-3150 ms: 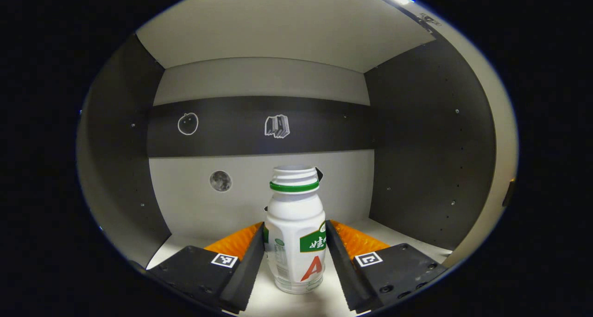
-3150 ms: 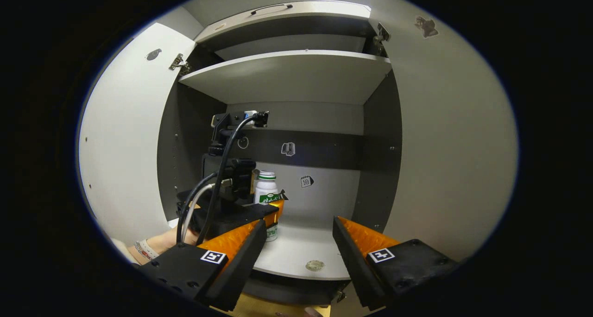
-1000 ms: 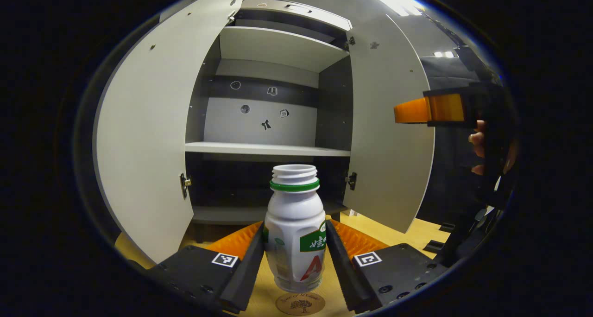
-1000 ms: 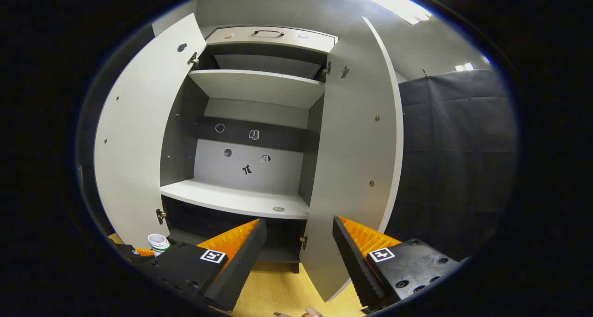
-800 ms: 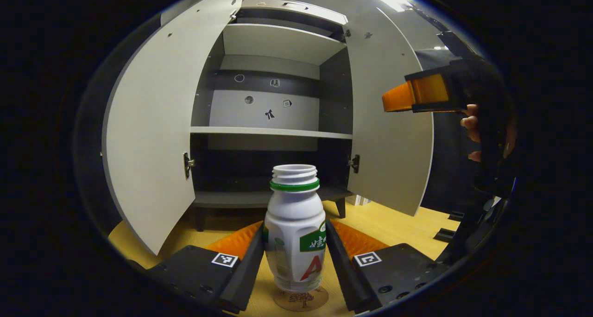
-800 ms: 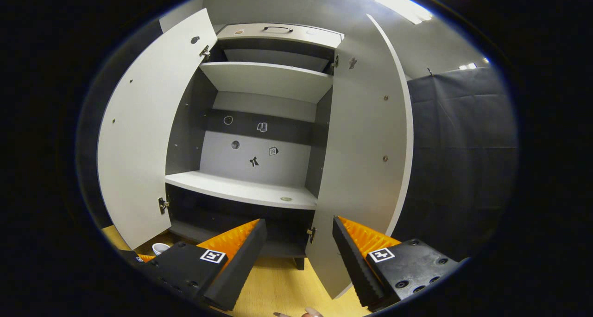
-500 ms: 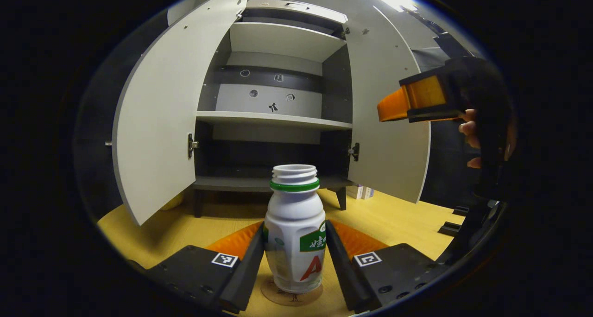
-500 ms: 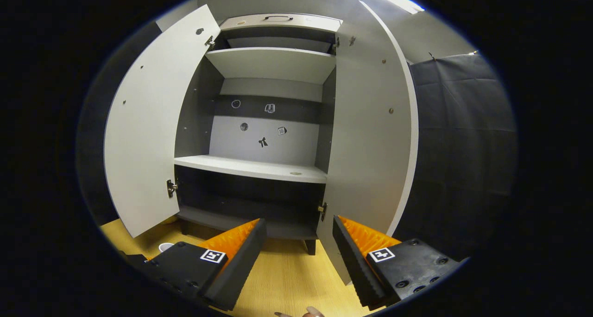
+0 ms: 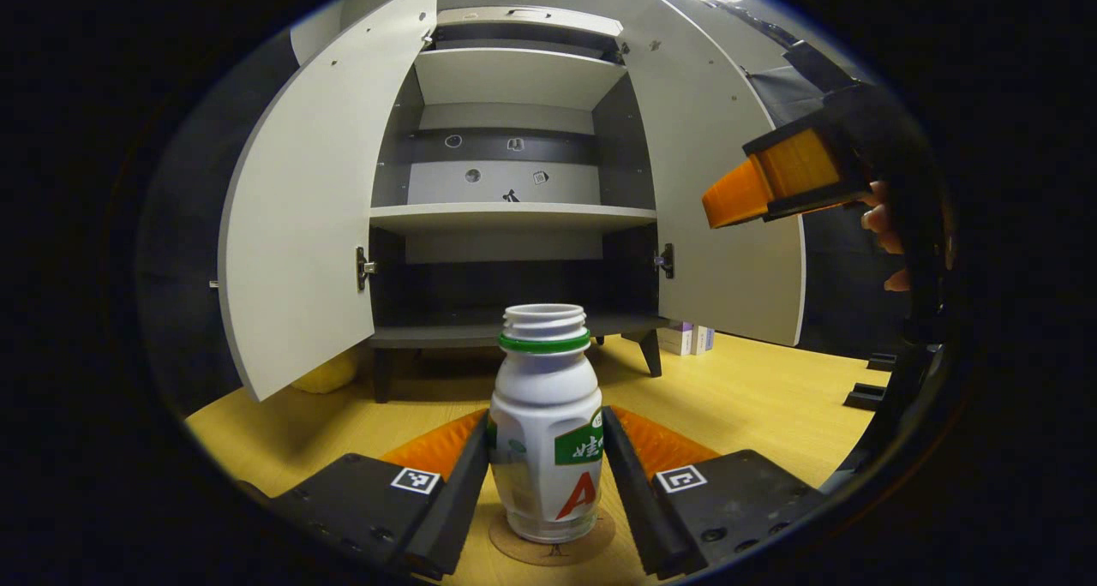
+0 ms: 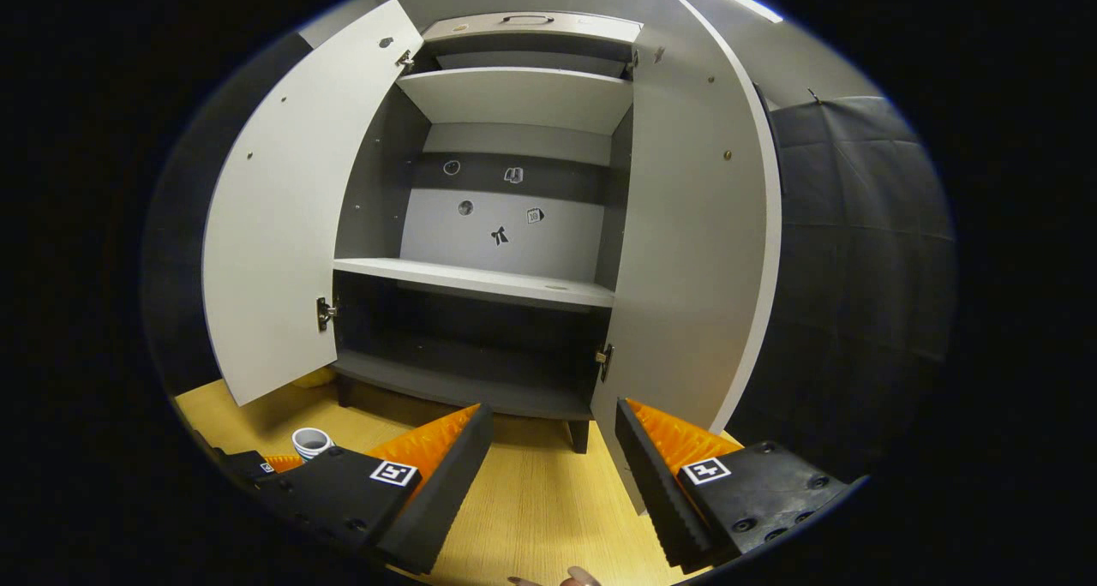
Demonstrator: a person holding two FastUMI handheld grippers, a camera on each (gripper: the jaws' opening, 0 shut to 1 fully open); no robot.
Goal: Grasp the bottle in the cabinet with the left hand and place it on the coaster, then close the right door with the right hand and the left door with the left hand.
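Left gripper view: left tool clamps the bottle, now lowered onto the coaster; release is due. Right gripper view: right tool spread wide, empty, before the still-open right door.

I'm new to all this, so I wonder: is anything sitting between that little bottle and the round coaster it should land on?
Nothing visible. The bottle, held upright between the left gripper fingers, already sits right over the coaster, apparently on it, on the bare wooden table.
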